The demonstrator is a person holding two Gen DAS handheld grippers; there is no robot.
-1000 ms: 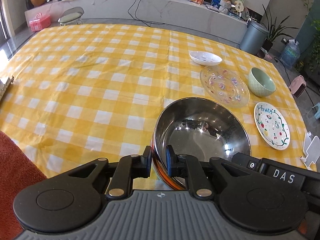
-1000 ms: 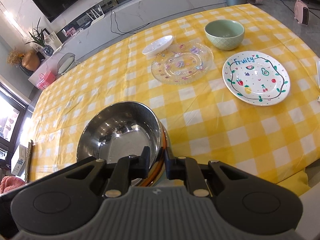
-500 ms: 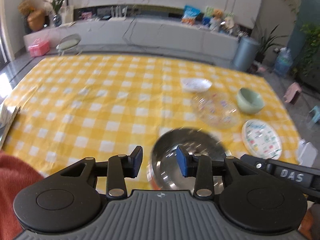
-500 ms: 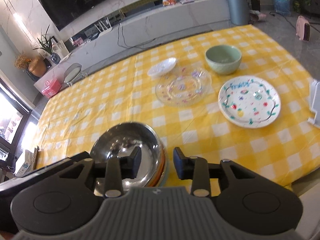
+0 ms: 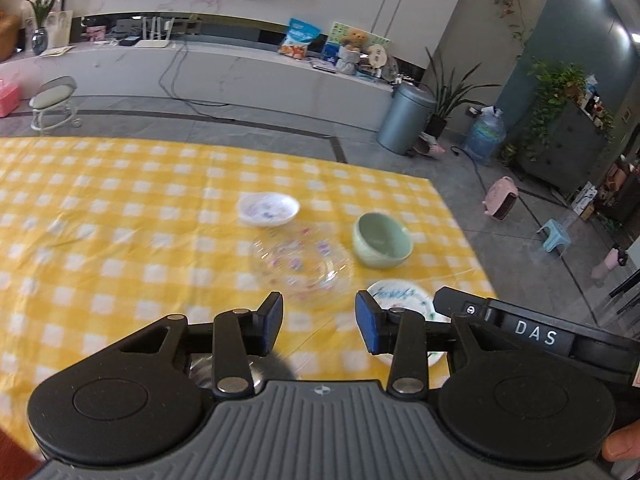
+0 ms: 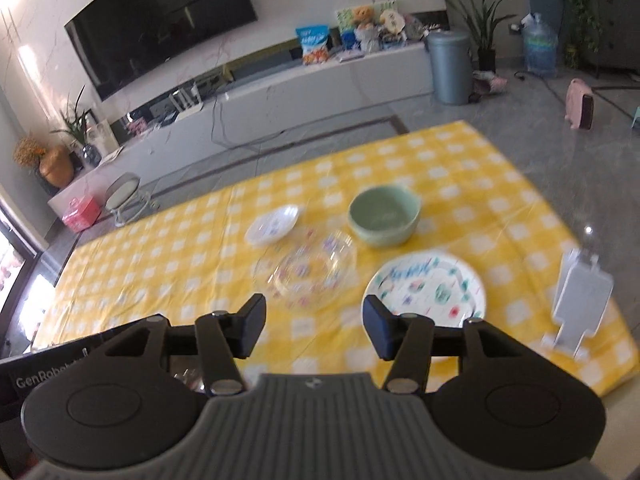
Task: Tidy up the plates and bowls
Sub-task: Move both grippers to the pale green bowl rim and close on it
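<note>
My left gripper (image 5: pixel 320 320) hangs above the yellow checked table (image 5: pixel 120 240). Its jaws are opening and hold nothing. My right gripper (image 6: pixel 314 322) is likewise opening and empty. Only a sliver of the steel bowl (image 5: pixel 200 368) shows beneath the left gripper's body, and it shows again as the steel bowl (image 6: pixel 184 376) in the right wrist view. Ahead lie a small white dish (image 5: pixel 268 210), a clear glass plate (image 5: pixel 300 268), a green bowl (image 5: pixel 382 242) and a painted fruit plate (image 5: pixel 400 300). The right wrist view shows the same dish (image 6: pixel 273 224), glass plate (image 6: pixel 308 276), green bowl (image 6: pixel 384 220) and fruit plate (image 6: pixel 428 288).
A white stand (image 6: pixel 580 300) sits near the table's right edge. The other gripper's body (image 5: pixel 536 336) lies close on the right in the left wrist view. Beyond the table are a grey bin (image 5: pixel 404 118), a stool (image 5: pixel 54 104) and a long low cabinet.
Both grippers let go of the steel bowl's rim, opened and rose away from it. The bowl slid almost out of sight under them, and the views tilted up toward the room.
</note>
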